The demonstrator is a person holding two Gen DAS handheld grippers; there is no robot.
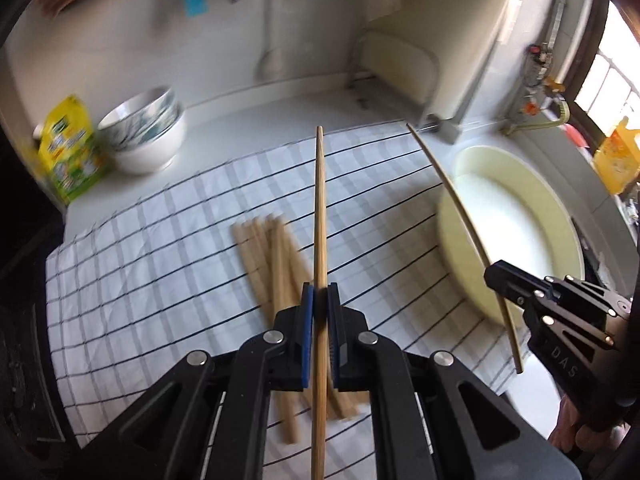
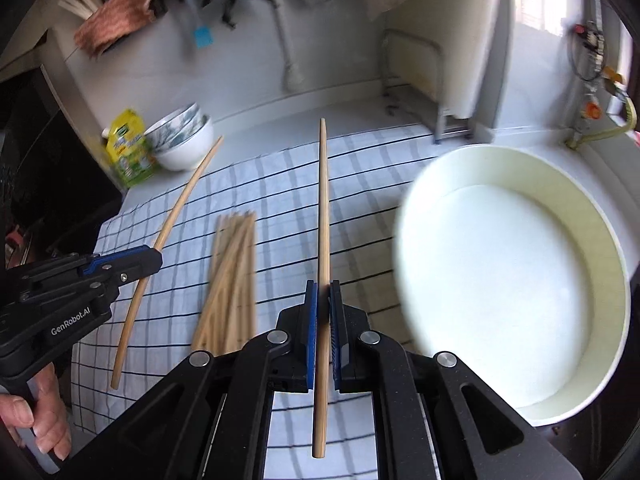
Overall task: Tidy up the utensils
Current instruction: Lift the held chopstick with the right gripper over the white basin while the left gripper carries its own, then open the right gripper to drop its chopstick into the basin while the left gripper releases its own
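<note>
My left gripper point(image 1: 321, 294) is shut on a wooden chopstick point(image 1: 320, 208) that points away over the checked cloth point(image 1: 160, 280). In the right wrist view that same left gripper point(image 2: 154, 258) holds its chopstick point(image 2: 180, 204) at the left. My right gripper point(image 2: 323, 290) is shut on a second chopstick point(image 2: 324, 200), held above the cloth point(image 2: 280, 184). The left wrist view has the right gripper point(image 1: 494, 276) at the right edge with its chopstick point(image 1: 448, 184) in front of the basin. A bundle of several chopsticks point(image 1: 272, 264) point(image 2: 234, 276) lies on the cloth below both.
A large cream basin point(image 2: 408, 240) point(image 1: 560, 216) stands right of the cloth. Stacked white bowls point(image 1: 148, 132) point(image 2: 184, 140) and a yellow-green packet point(image 1: 68, 148) point(image 2: 128, 148) sit at the far left. A metal rack point(image 2: 416, 76) stands by the back wall. A hand point(image 2: 36, 412) grips the left tool.
</note>
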